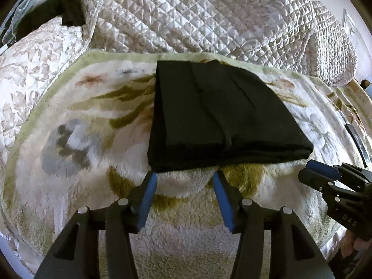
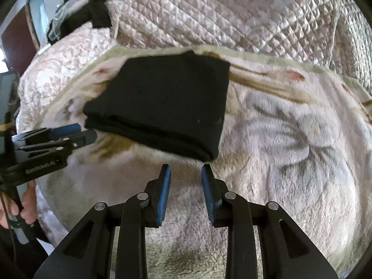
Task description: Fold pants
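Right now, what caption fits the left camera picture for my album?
Open left gripper by folded black pants on a fluffy blanket.

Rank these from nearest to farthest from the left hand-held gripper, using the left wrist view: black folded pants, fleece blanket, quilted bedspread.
From the left hand-held gripper:
1. Fleece blanket, directly beneath the fingertips.
2. Black folded pants, just ahead, near edge by the tips.
3. Quilted bedspread, beyond the blanket's far edge.

Dark cloth (image 2: pixel 97 16) beyond the quilt (image 2: pixel 209 11) stays too blurred to identify

Black pants (image 1: pixel 209 116) lie folded into a flat, layered rectangle on floral blanket (image 1: pixel 81 162).
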Tool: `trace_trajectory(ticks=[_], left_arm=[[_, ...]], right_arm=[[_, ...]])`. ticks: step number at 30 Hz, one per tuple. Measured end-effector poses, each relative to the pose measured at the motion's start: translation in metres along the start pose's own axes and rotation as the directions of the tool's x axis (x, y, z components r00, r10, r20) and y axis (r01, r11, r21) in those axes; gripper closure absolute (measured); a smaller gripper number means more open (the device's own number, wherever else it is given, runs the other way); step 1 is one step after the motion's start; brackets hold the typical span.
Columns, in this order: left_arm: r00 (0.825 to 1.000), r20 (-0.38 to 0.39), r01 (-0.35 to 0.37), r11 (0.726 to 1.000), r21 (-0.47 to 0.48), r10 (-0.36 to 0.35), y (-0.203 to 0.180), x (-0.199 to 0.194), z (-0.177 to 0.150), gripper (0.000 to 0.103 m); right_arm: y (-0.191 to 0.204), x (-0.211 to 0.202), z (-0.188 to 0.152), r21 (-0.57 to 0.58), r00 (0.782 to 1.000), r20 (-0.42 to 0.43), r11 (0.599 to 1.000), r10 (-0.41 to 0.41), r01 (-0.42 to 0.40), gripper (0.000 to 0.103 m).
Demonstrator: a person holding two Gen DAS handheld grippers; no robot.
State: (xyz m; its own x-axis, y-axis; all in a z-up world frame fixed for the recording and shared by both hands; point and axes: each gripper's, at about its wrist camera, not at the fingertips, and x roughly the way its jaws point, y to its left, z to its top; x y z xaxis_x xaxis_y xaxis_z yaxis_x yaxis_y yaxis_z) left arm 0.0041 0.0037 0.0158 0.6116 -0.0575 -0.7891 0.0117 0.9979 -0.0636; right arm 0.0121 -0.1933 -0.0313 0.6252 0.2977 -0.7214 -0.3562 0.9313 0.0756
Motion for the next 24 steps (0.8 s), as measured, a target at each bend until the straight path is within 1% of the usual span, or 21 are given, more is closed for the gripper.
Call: trace_trajectory(ticks=[1,3,5,7,11,17,21,24], left_arm=[[1.000,-0.007,-0.001,1.000,-0.001,0.001,0.0006,0.0018,-0.0007,0.049],[1.000,-0.010,-0.004,1.000,0.003,0.004,0.0009,0.0037,-0.0016,0.048],[1.000,-0.011,-0.003,1.000,0.004,0.003,0.0007,0.0039,-0.0022,0.046],[1.000,-0.012,-0.006,1.000,0.006,0.006,0.0004,0.0044,-0.0024,0.046],[1.000,-0.011,-0.006,1.000,0.006,0.006,-0.0002,0.0041,-0.0031,0.045],[1.000,-0.011,-0.008,1.000,0.010,0.008,-0.0010,0.0045,-0.0031,0.044],[1.000,-0.012,-0.007,1.000,0.012,0.007,-0.0016,0.0051,-0.0031,0.041],[1.000,-0.012,-0.005,1.000,0.016,0.006,-0.0027,0.0058,-0.0031,0.037]], right_arm=[[0.0001,0.0001,0.0003,-0.001,1.000,0.001,1.000,0.002,-0.002,0.074],[0.0015,0.0017,0.0001,-0.007,1.000,-0.001,1.000,0.013,-0.013,0.065],[0.0054,0.0025,-0.0009,-0.025,1.000,0.003,1.000,0.009,-0.008,0.060],[0.0080,0.0028,-0.0017,-0.044,1.000,0.005,0.999,-0.006,0.006,0.060],[0.0079,0.0018,-0.0017,-0.029,1.000,0.006,1.000,-0.001,0.001,0.060],[0.0081,-0.0027,-0.0007,-0.034,0.999,0.021,0.999,-0.028,0.029,0.060],[0.0052,-0.0016,-0.0004,-0.023,0.999,0.016,0.999,-0.040,0.040,0.060],[0.0079,0.0006,-0.0013,-0.037,0.998,0.012,0.998,-0.053,0.054,0.060]])
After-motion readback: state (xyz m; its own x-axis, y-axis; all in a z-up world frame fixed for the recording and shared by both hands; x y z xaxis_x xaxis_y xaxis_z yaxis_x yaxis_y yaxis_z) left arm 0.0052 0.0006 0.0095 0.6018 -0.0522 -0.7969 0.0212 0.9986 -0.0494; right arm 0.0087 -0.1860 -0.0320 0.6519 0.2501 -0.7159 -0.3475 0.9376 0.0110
